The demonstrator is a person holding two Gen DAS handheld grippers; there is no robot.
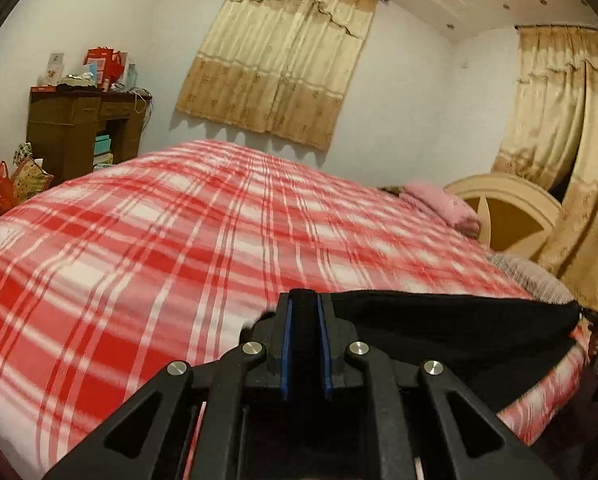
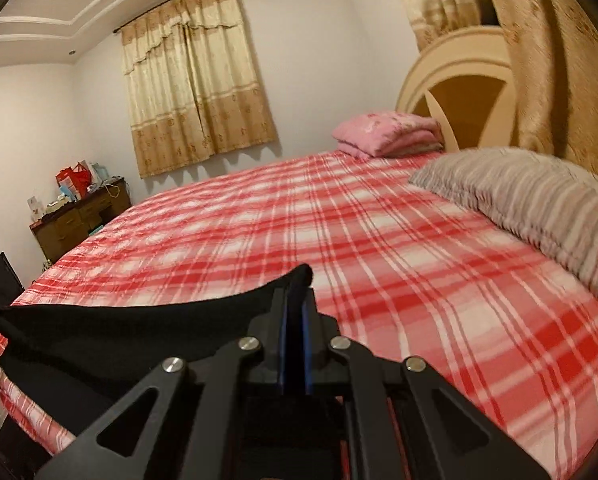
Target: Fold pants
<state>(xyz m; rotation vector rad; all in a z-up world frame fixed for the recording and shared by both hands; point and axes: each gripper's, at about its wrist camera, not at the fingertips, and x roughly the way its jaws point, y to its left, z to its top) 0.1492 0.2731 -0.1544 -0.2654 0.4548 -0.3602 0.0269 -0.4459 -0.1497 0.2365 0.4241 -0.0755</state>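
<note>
Black knit fabric, the pants, hangs stretched between the two tools above the near edge of the bed with the red-and-white plaid cover. The left tool is pressed together on one end of the cloth, which shows dark between its blue pads, and the right tool pinches the other end the same way, a peak of fabric poking up past its tips. The garment's long axis therefore runs left to right between the hands, along the near side of the bed, with its lower edge sagging toward the cover. Neither hand is nearer; both already hold it. The open stretch of plaid lies ahead and far of both tools, so laying the pants flat looks like a move forward and down. To the far right a grey striped pillow sits closest to the right tool and could crowd that end; a folded pink blanket and the cream headboard lie farther back.
</note>
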